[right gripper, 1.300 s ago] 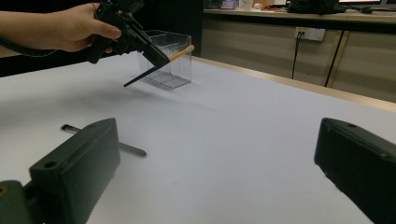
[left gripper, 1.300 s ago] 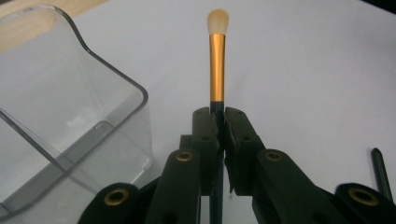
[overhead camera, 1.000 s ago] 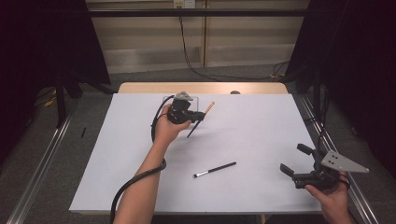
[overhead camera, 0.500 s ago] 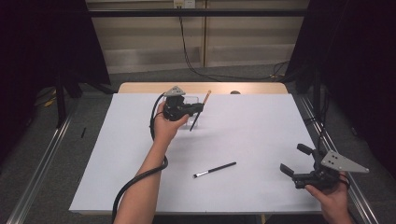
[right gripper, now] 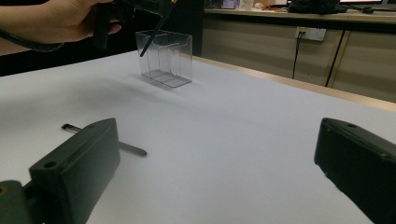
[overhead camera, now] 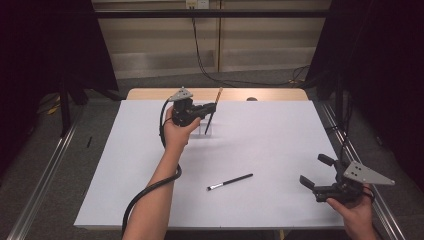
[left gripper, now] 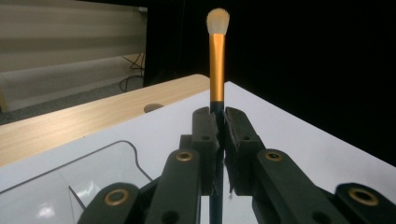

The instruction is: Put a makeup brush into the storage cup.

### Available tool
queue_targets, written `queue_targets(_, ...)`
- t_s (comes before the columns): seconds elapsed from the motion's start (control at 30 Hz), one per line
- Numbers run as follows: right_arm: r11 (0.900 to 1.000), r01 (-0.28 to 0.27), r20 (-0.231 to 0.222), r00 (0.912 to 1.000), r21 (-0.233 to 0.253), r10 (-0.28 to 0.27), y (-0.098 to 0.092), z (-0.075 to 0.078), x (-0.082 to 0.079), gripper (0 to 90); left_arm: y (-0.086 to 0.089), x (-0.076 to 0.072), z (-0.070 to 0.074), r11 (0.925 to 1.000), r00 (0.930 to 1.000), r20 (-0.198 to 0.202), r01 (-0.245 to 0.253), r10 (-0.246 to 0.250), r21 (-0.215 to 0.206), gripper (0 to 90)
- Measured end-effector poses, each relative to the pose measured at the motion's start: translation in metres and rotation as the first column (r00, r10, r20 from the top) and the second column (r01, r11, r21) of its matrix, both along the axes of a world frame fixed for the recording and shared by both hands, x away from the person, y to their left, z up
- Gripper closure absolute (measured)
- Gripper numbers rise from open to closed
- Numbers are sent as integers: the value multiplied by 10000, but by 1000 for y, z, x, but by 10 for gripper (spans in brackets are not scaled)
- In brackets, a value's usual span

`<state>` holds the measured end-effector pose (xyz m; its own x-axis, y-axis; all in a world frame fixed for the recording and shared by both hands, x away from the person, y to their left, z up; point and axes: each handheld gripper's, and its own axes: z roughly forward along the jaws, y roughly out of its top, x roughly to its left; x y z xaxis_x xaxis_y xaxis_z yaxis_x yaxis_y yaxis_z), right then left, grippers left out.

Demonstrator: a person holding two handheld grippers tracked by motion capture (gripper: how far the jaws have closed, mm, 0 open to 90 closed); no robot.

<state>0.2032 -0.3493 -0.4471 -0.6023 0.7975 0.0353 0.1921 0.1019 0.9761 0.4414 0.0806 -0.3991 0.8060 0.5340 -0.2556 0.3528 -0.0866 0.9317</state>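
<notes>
White covers the counter (overhead camera: 280, 150) from edge to edge, and against it your left arm has carried its load toward the far side over the last second: the left gripper (overhead camera: 207, 111) was out over open paper, and now it hangs right above the clear acrylic holder (overhead camera: 207, 129) near the far edge. Its fingers are clamped narrow on the dark handle of the gold-ferruled brush (left gripper: 217, 56), which has swung from a slant to nearly upright, bristles up and handle tip pointing down at the holder's compartments. That reads as the brush lined up for lowering in; which compartment it sits over I can't tell. Your right gripper (overhead camera: 320, 175) hasn't moved, resting at the near right corner with its fingers spread wide and holding nothing. Left of it, the small black brush (overhead camera: 230, 182) lies flat near the middle of the counter, untouched and likely next.
</notes>
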Motion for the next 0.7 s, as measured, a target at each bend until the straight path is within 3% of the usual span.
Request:
queue_targets(0.4,10000,12,-11,10000,-12,-12,0,0,0,0,-2,-1,14,9982,9958,787,-438,470,-411,836)
queue_targets(0.7,10000,-6,-5,10000,-24,6,-1,0,0,0,0,3,21,9931,9897,955,-1014,1068,-590,837)
